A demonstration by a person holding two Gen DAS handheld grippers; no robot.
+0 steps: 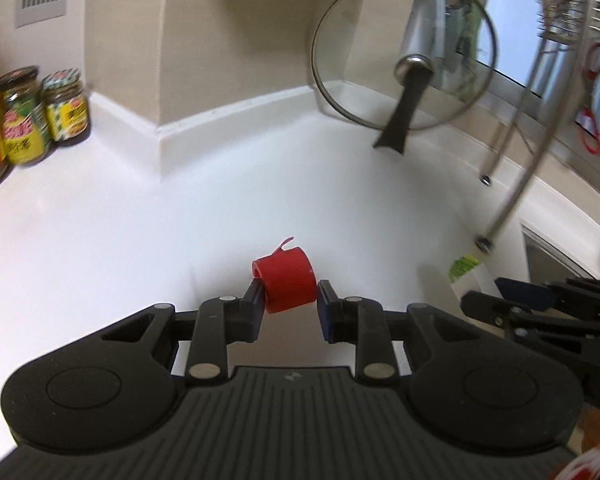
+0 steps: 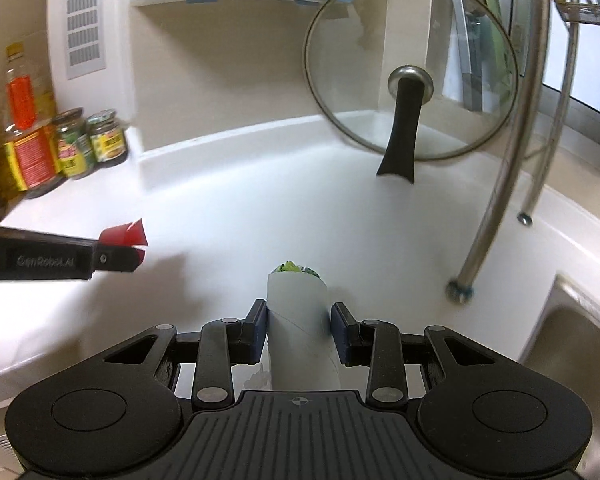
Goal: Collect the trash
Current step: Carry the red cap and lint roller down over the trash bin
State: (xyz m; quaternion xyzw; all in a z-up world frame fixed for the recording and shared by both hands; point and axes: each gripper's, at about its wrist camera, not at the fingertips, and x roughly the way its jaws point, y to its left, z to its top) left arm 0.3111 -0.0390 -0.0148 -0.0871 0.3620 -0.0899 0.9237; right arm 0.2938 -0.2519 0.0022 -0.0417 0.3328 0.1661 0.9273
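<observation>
- With both pieces of trash already off the surface [image 1: 100, 216], the step in hand reads as carry, not pick-up.
- Left gripper [image 1: 290, 294]: narrow gap, clamped on red paper roll [image 1: 286, 284]; roll sits crosswise between pads, held above the surface.
- Right gripper [image 2: 299, 330]: slightly wider, clamped on white paper tube [image 2: 298, 320], green scrap stuffed in top; tube upright.
- No bin in either view. Next move, by judgement: keep both grips firm, find bin, release over it.
- Glass lid [image 2: 410, 68] leans at back wall, well apart.
</observation>
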